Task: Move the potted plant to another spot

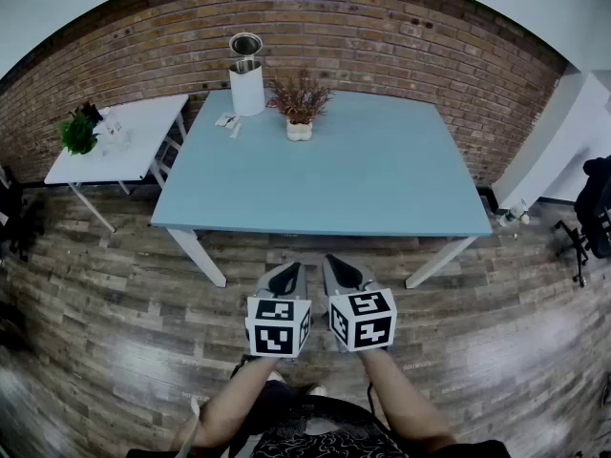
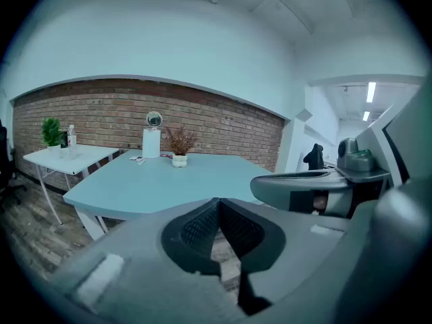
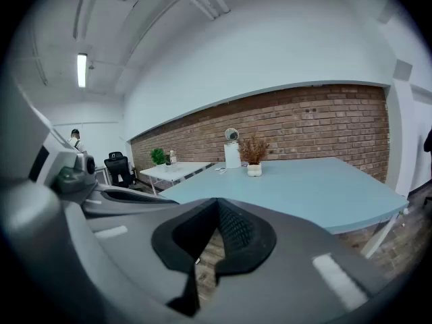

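In front of the large rectangular table (image 1: 382,179), a smooth light-blue top on white legs, the left gripper (image 1: 284,277) and right gripper (image 1: 342,271) are held side by side on outstretched forearms, tilted slightly downward, short of the near edge. Each gripper's black ribbed pads (image 2: 196,228) meet, jaws together on nothing. The potted plant (image 1: 300,111), dry brown sprigs in a small rounded white pot, stands near the table's far edge, straight ahead and well apart from both jaws.
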`<state>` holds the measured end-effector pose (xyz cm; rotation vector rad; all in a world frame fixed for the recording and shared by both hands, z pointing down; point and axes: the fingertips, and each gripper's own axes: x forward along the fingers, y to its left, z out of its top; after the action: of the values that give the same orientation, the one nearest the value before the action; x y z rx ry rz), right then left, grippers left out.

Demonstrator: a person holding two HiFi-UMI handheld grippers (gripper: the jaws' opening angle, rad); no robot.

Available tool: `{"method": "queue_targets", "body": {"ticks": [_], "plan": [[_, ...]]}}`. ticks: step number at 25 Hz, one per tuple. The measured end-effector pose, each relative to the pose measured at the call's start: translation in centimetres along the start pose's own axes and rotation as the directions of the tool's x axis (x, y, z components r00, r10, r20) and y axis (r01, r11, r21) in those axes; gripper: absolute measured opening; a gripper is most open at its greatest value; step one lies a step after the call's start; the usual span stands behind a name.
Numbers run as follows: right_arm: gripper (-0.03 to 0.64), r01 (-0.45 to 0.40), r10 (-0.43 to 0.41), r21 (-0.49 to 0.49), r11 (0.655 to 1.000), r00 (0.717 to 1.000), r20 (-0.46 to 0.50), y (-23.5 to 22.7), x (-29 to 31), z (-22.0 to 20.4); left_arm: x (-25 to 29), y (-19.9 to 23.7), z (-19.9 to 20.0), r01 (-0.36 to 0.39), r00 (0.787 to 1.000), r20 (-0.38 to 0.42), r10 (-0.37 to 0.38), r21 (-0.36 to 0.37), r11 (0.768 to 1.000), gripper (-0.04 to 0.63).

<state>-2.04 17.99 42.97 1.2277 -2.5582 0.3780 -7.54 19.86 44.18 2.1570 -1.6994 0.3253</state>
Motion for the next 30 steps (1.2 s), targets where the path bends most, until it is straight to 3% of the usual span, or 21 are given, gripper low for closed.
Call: {"method": "queue_targets", "body": {"ticks": [10,18,30], "plan": [[0.006,-0.021,0.021,0.034,0.999,1.0,-0.003,-2.2,-2.3,-1.6,0.4,-3.3,-1.1,-0.009,1.0,-0.018,0.01,0.009,1.0,0.0],[0.006,-0.049,0.049,0.027,0.998,0.999,-0.024,-2.5,-0.3,-2.5,1.9,-1.7,-1.8,-0.04,0.998,-0.044,0.04,-0.003,0.999,0.0],[0.006,-0.041,0.042,0.022,0.999,0.999,-0.032,-5.4,6.5,-0.8,8.6,1.9,1.1,-0.031,0.999,-0.044,0.031,0.003,1.0,0.0]]}}
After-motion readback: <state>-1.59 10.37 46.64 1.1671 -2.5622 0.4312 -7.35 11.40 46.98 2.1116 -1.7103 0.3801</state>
